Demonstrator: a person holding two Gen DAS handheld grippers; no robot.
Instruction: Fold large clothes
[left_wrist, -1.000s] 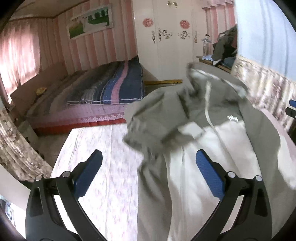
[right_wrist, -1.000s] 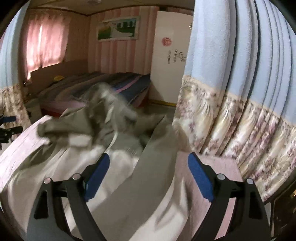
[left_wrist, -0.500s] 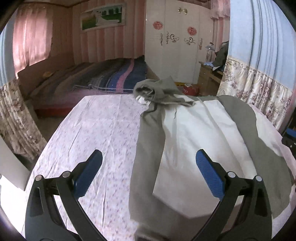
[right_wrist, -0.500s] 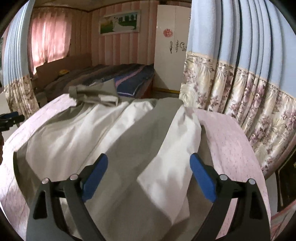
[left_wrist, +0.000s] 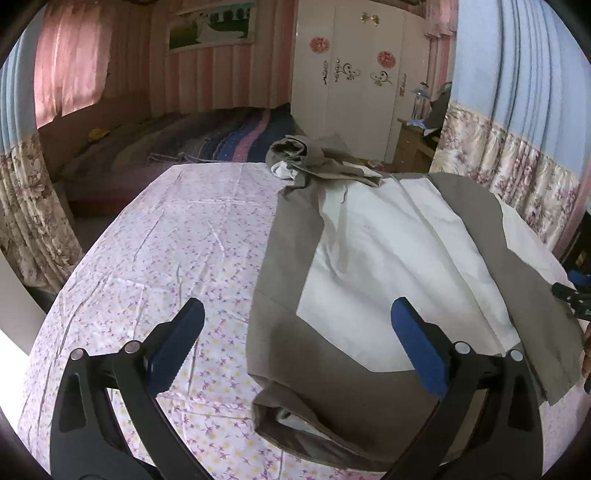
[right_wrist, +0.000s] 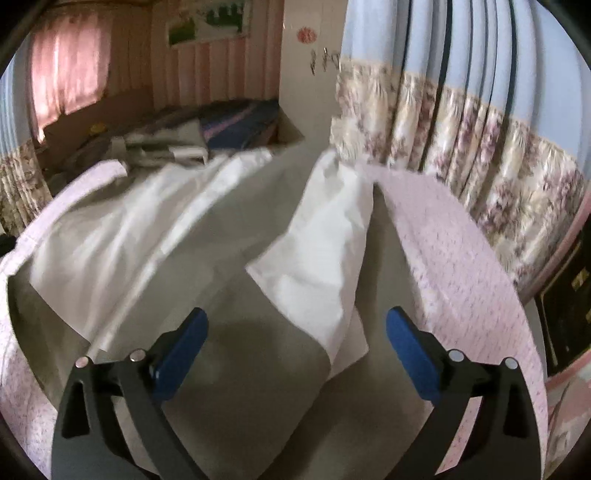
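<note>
Left wrist view: left claw (left_wrist: 295, 332) is hovering with its blue pads (left_wrist: 177, 347) standing wide apart, gripping nothing.
Garment: a large grey-green and white jacket (left_wrist: 388, 251) is lying spread on the bench (left_wrist: 177, 258), stretching ahead of the claw and off to its right; its near hem is sitting under and between the pads, without touching them.
Hood: bunched hood (left_wrist: 306, 155) is resting at the far end of the jacket, well ahead of the claw.
Cloth: a floral pink sheet is covering the bench, showing bare to the claw's left.
Other claw: right claw's tip (left_wrist: 570, 291) is peeking in at the far right edge.
Background: a bed (left_wrist: 207, 140) and a white wardrobe (left_wrist: 351, 74) are standing beyond the bench.

Right wrist view: right claw (right_wrist: 297, 345) is opening, its pads wide apart with nothing pressed between them.
Garment: jacket (right_wrist: 229, 243) is lying beneath and ahead of the claw, a white panel (right_wrist: 325, 258) rising in a fold just ahead.
Curtain: a blue floral curtain (right_wrist: 480, 129) is hanging to the claw's right.
</note>
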